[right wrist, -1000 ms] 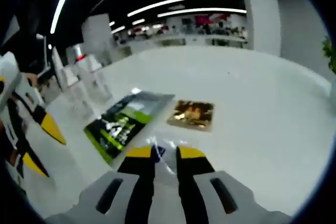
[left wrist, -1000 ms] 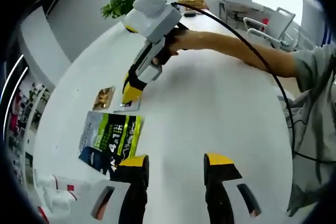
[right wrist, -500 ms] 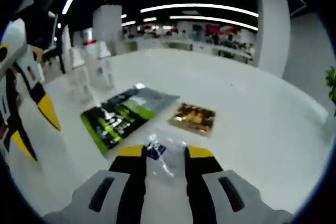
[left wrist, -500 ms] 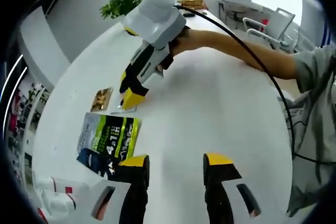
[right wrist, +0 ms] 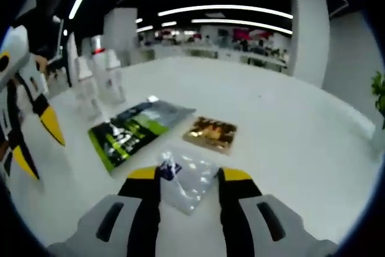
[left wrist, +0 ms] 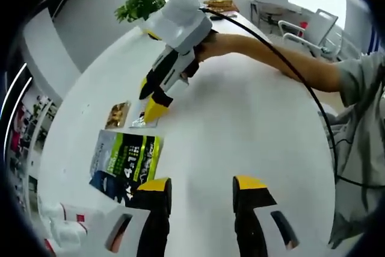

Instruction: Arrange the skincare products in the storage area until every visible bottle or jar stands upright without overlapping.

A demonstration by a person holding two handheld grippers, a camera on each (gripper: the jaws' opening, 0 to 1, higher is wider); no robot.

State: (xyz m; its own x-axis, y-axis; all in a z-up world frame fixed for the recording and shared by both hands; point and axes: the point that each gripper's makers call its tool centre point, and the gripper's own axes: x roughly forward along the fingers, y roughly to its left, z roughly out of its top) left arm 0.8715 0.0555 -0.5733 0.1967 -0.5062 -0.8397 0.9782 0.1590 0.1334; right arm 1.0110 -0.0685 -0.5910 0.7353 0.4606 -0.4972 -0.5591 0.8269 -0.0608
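In the right gripper view, the right gripper (right wrist: 189, 176) has its jaws spread, and a clear crinkled sachet (right wrist: 187, 179) lies flat on the white table (right wrist: 289, 130) in the gap between them, apparently touched by neither tip. Just past the tips and slightly to their right lies a small gold packet (right wrist: 210, 133), and beside it to the left a green and black pouch (right wrist: 135, 132), also flat on the table. Farther off to the left, beyond the pouch, stand several white bottles (right wrist: 99, 82), upright as far as the blur allows, one with a red mark near the top. At the far left edge the left gripper (right wrist: 33, 145) comes in with its yellow tips apart. In the left gripper view, that gripper (left wrist: 201, 188) holds its jaws wide open over bare table (left wrist: 240, 124) with nothing between them. Just left of its near jaw lies the green and black pouch (left wrist: 125, 162), with white bottles (left wrist: 66, 224) lower left of it. Beyond the pouch lie the gold packet (left wrist: 117, 114) and the clear sachet (left wrist: 139, 122), where the right gripper (left wrist: 153, 102) points down with its tips apart, held by a person's hand (left wrist: 210, 43). Farthest away stands a green plant (left wrist: 139, 2)
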